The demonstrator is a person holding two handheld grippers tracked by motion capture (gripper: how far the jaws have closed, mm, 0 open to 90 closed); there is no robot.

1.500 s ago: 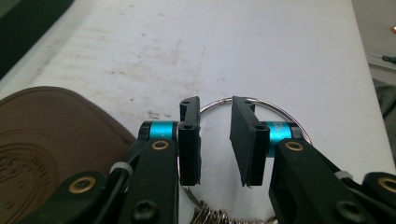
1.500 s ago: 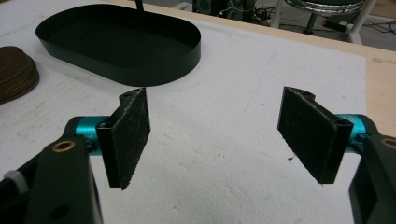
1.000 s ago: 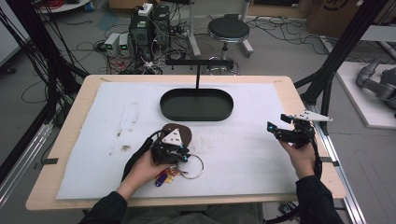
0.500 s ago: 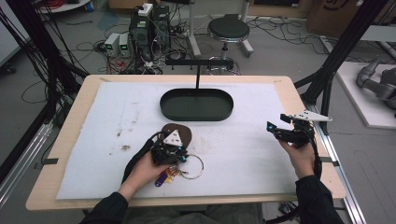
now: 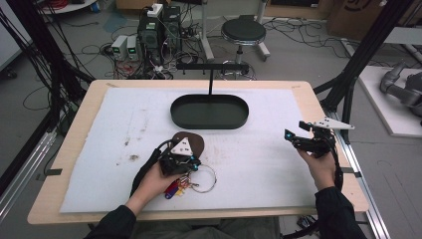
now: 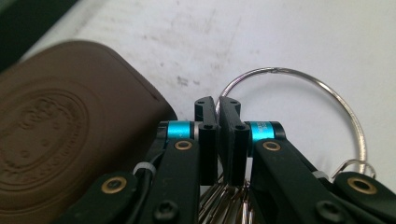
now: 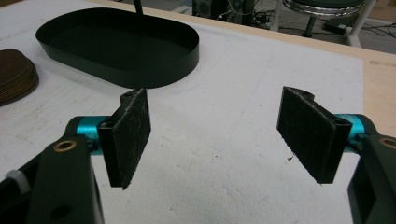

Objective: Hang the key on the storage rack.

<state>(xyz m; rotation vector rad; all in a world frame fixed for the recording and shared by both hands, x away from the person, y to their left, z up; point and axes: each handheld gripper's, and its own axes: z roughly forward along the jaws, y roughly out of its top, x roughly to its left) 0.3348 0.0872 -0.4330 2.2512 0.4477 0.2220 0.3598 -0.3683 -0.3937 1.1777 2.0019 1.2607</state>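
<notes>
While the person sat at the bench (image 5: 89,99), the scene ran thus, left to right:

Pouch: a brown zipped pouch (image 6: 60,140) lay on the white mat (image 5: 259,164), just beside the left tongs, apart from the keys.

Left tongs: the left tongs (image 6: 217,107) had just been closing and stood nearly pressed together; seen along the jaws, they nipped the key ring (image 6: 322,93) where it passed between the pads. In the high view they (image 5: 191,163) pointed down over the bunch.

Keys: the keys (image 5: 176,186) lay on the mat near the front edge, under and just beside the left hand (image 5: 154,179), the ring looping out to the right.

Tray: a dark oval tray (image 5: 209,122) sat farther back, well apart from the keys, with a black stand (image 5: 211,67) rising behind it.

Right tongs: the right tongs (image 7: 215,135) stood wide, nothing between the pads, held above the mat at the right, well apart from the keys.

Risk, grip: the wire ring was thin and round, so it could slip or swivel between the pads on a lift.

Risk, load: the hanging keys could swing and pull the ring loose.

Risk, pouch: lying so close, the pouch could be nudged or caught by a jaw.

Risk, drop: carried toward the tray, a loose ring could fall short onto the mat.
</notes>
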